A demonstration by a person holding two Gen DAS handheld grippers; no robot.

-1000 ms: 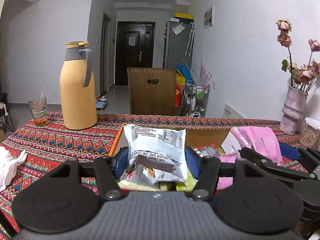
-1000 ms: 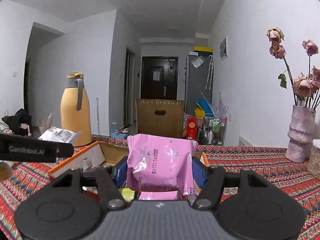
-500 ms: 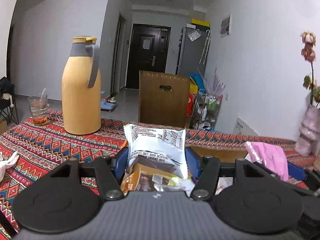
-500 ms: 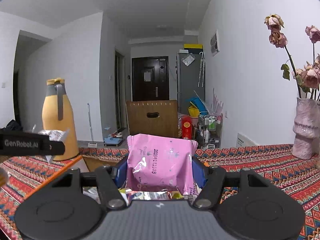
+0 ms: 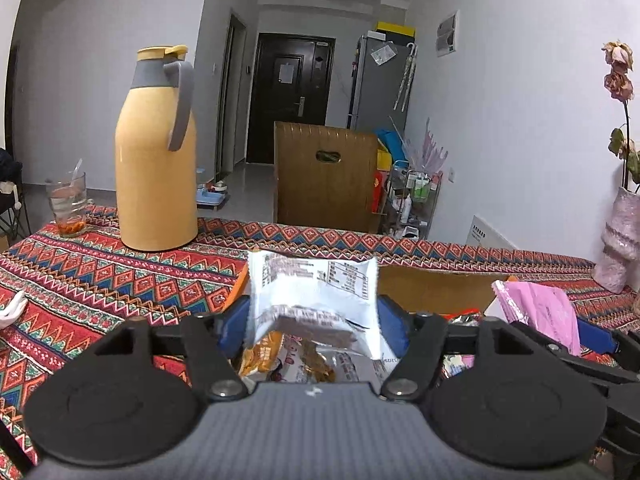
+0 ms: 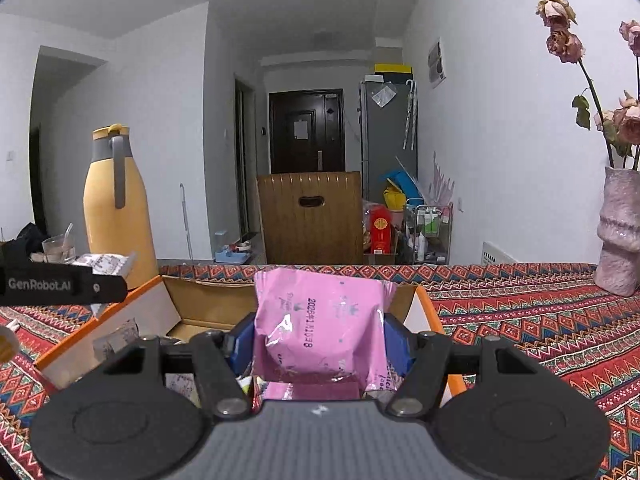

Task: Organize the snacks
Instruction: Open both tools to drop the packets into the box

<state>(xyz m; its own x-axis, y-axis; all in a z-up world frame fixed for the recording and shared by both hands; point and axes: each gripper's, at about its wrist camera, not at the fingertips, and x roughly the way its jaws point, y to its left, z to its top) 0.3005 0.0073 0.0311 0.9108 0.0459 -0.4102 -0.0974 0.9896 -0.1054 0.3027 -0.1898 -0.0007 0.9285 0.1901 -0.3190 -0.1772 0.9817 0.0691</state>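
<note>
Blue pads on both your grippers, each with a snack packet between them.
Your left gripper [image 5: 312, 320] has just been opening, its jaws loose around the white packet [image 5: 312, 284]; your right gripper [image 6: 320, 340] clamps the pink packet [image 6: 320, 320]. Both hang over the cardboard box [image 6: 208, 300] of snacks on the patterned tablecloth [image 5: 100, 272]; beyond stands the yellow thermos [image 5: 156, 152].

Left tool [image 5: 312, 316] jaws just opening around a packet, right tool [image 6: 320, 336] clamped.
</note>
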